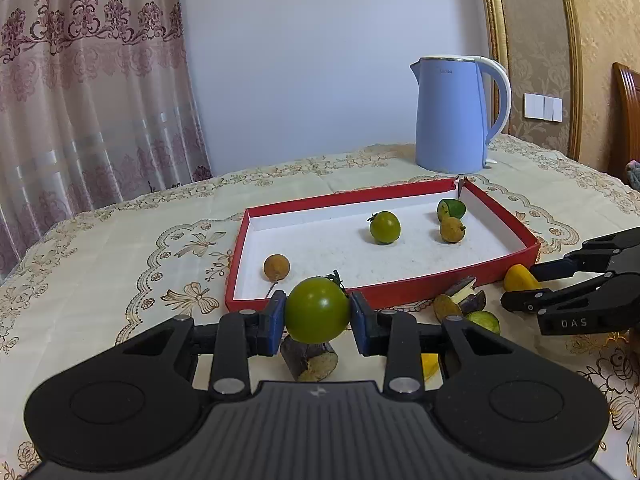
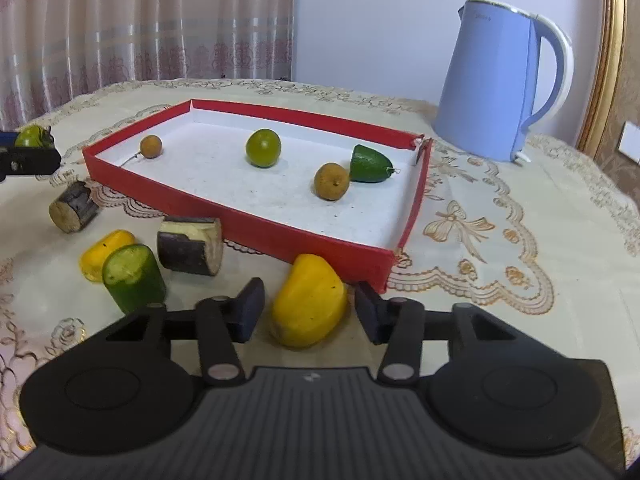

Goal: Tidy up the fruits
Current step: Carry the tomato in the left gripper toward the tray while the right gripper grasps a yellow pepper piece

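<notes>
A blue kettle (image 1: pixel 454 116) stands on the embroidered tablecloth (image 1: pixel 120 240), a patterned curtain (image 1: pixel 80 80) behind.

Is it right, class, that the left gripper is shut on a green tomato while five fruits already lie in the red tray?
Not quite. The left gripper is shut on the green tomato, but the red tray holds four fruits, not five, as the right wrist view shows.

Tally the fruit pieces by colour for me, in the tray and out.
Green: 4 – tomato in the left gripper, tomato and wedge in the tray, chunk outside
Brown: 2 –, both in tray
Yellow: 2 –, both outside
Dark purple: 2 –, both outside
Total: 10
</notes>
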`<action>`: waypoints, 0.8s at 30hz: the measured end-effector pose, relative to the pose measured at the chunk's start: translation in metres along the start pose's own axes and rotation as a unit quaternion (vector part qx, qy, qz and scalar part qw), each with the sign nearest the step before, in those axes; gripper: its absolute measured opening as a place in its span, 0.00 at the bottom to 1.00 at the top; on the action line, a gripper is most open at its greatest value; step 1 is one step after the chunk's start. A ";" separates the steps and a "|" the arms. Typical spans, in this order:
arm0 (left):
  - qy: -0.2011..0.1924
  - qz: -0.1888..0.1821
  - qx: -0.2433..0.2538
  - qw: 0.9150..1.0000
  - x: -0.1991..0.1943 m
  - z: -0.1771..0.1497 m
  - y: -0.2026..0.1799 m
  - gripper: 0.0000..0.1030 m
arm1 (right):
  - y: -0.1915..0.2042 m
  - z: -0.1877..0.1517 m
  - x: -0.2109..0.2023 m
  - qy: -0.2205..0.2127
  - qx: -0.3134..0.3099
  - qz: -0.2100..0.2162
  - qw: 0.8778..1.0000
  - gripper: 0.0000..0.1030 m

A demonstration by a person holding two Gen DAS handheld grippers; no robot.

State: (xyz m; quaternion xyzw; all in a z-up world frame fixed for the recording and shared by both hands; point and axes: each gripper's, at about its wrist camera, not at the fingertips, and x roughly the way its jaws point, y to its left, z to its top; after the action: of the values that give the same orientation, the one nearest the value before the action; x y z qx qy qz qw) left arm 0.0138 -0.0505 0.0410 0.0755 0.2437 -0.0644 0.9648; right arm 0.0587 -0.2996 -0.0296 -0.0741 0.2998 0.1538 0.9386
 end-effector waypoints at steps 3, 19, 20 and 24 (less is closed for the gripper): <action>-0.003 0.004 -0.001 1.000 -0.001 0.000 -0.001 0.33 | 0.003 -0.002 -0.003 -0.003 -0.007 -0.011 1.000 0.32; -0.007 0.007 -0.006 1.000 0.002 0.008 -0.004 0.33 | 0.003 -0.020 -0.028 -0.030 0.031 -0.002 0.999 0.29; -0.006 0.007 -0.006 1.000 0.003 0.010 -0.005 0.33 | 0.002 -0.020 -0.029 -0.032 0.034 0.000 0.999 0.29; -0.002 0.000 -0.007 1.000 0.009 0.015 -0.009 0.33 | -0.001 -0.022 -0.034 -0.039 0.041 0.005 0.998 0.29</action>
State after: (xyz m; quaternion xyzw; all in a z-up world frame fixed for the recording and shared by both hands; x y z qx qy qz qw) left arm 0.0274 -0.0623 0.0484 0.0682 0.2426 -0.0626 0.9657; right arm 0.0206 -0.3140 -0.0278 -0.0275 0.2692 0.1486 0.9511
